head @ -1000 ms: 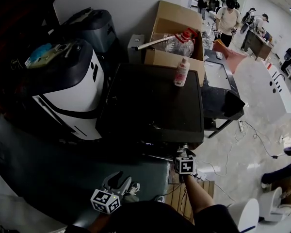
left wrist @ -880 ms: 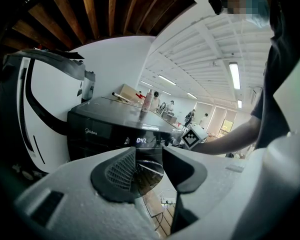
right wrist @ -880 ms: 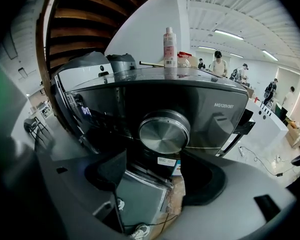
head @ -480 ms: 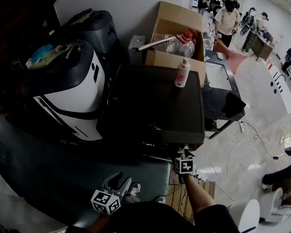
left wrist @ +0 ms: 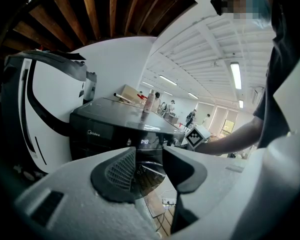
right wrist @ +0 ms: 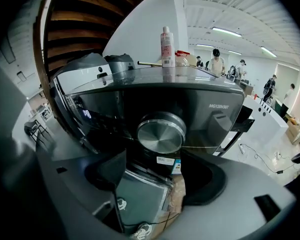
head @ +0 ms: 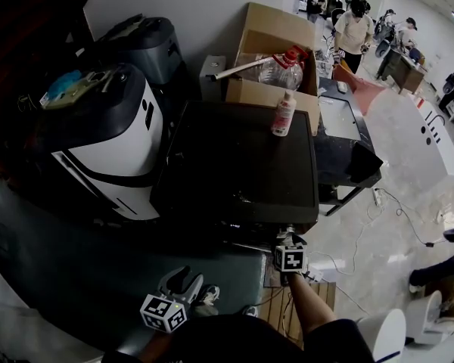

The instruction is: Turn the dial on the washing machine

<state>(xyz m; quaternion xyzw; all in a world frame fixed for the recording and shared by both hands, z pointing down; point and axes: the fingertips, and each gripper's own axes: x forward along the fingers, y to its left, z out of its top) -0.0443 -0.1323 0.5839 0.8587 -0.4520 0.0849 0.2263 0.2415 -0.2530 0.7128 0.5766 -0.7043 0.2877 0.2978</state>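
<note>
Right gripper (right wrist: 155,174) is held up to the front panel of the washer (head: 242,165), near the panel's right end, just below the front edge of the black top. Its jaws stand wide apart and hold nothing. The dial (right wrist: 161,132), a round silver knob on the dark panel, sits straight ahead of the gap and slightly above the jaw tips. Neither jaw touches it.

Left gripper (left wrist: 149,166) hangs lower and farther back, off the washer's front left, well apart from the machine. Its jaws are parted by a narrow gap with nothing between them. Through that gap shows the washer's front, with a lit display (left wrist: 145,142) on the panel.

A bottle (head: 282,114) stands upright on the washer top near its back right corner. The rest of the top is bare and glossy. Behind the back edge a cardboard box (head: 276,32) stands open, with a clear jug (head: 281,70) inside it. A white and black appliance (head: 110,138) stands beside the washer's left edge. Several people (head: 354,29) stand far off in the room beyond the box.
</note>
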